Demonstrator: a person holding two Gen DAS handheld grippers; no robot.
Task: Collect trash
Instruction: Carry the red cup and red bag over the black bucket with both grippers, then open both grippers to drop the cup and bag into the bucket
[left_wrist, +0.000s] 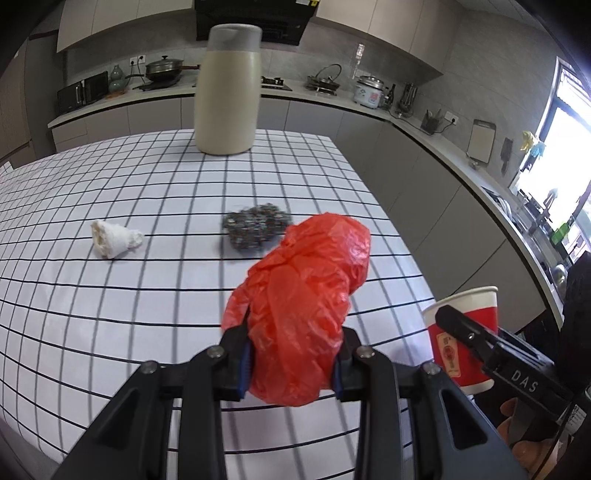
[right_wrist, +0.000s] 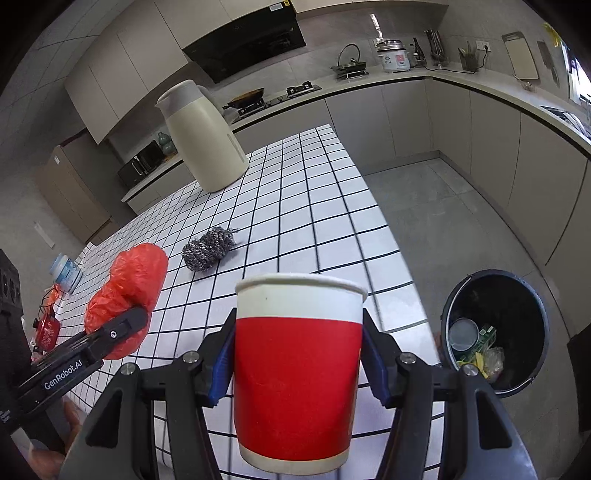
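Worktop (left_wrist: 110, 314) with its checked cloth filled most of what I saw, and I placed everything from the black bin (right_wrist: 495, 328) on the floor off its right edge. Well away from the bin, at the far end, stood the cream jug (left_wrist: 226, 99). Nearer, both lifted over the near part of the cloth, were my two loads: the red plastic bag (left_wrist: 303, 306) and the red and white paper cup (right_wrist: 299, 369), the cup closer to the bin. The steel scourer (right_wrist: 208, 249) and, farthest from the bin, the crumpled tissue (left_wrist: 114, 239) lay on the cloth uncollected.

I judged the bag the main risk: slick, loose film could slide free on the swing across to the bin. The cup might buckle under too hard a squeeze, or hit the bin's rim.

My left claw (left_wrist: 291, 363) was clenched about halfway, gripping the bunched bag. My right claw (right_wrist: 299, 362) stood wider, its blue pads (right_wrist: 221, 369) pressed on the cup's sides, holding it upright.
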